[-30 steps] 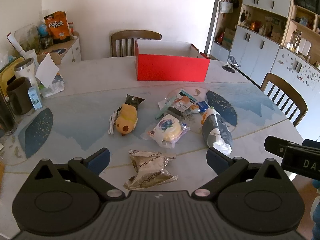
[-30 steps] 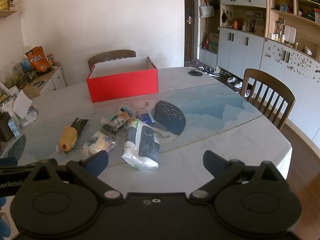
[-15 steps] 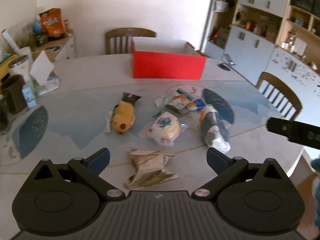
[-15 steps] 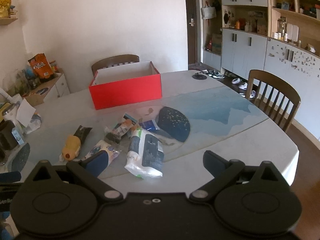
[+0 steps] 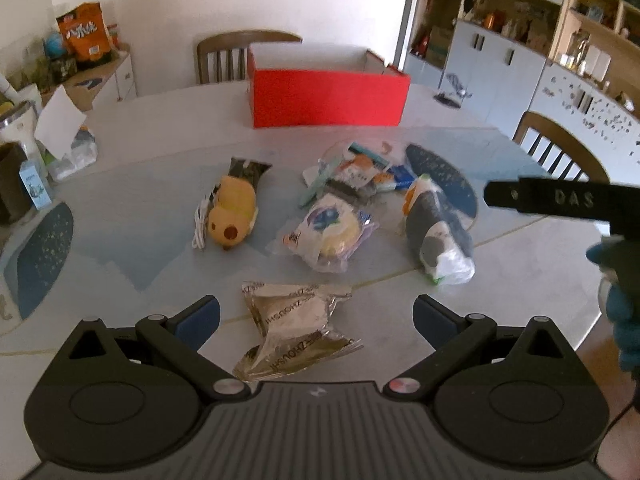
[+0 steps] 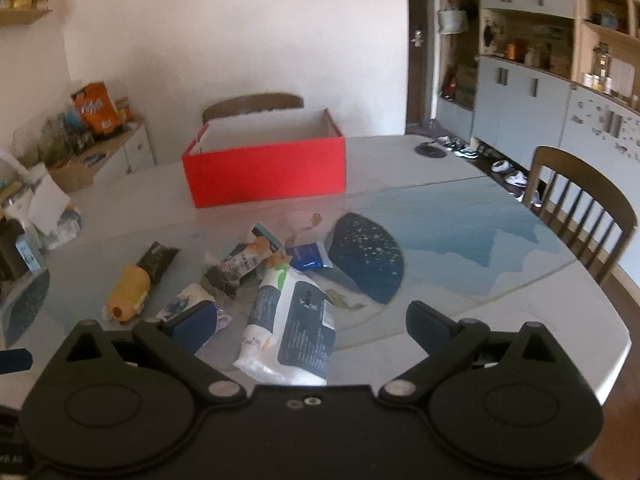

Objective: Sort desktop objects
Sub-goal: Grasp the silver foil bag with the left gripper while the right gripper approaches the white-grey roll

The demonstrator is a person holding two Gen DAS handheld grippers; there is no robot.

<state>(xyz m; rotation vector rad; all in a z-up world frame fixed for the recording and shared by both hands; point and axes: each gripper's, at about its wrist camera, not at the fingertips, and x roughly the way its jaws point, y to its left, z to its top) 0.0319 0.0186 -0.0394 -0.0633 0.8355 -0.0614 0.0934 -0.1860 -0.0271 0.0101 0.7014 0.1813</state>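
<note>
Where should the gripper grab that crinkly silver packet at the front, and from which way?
Best guess: the pinched middle of the silver packet, coming straight down from above. It lies flat on the table, and its waist looks narrower than its flared ends, so it should fit the open jaws of the left gripper, which frame it in the left wrist view.

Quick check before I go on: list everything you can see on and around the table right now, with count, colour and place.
Box: 1, red, open, far side of table.
Duck toy: 1, yellow, left of the pile.
Round snack pack: 1, white and blue, centre.
Foil packet: 1, silver, nearest the left tongs.
Wipes pack: 1, white and dark blue, right of the pile.
Small wrappers: several, mixed colours, behind the snack pack.
Chairs: 2, brown, far side and right.
Chip bag: 1, orange, side cabinet at left.
Left tongs: open, empty.
Right tongs: open, empty.
</note>
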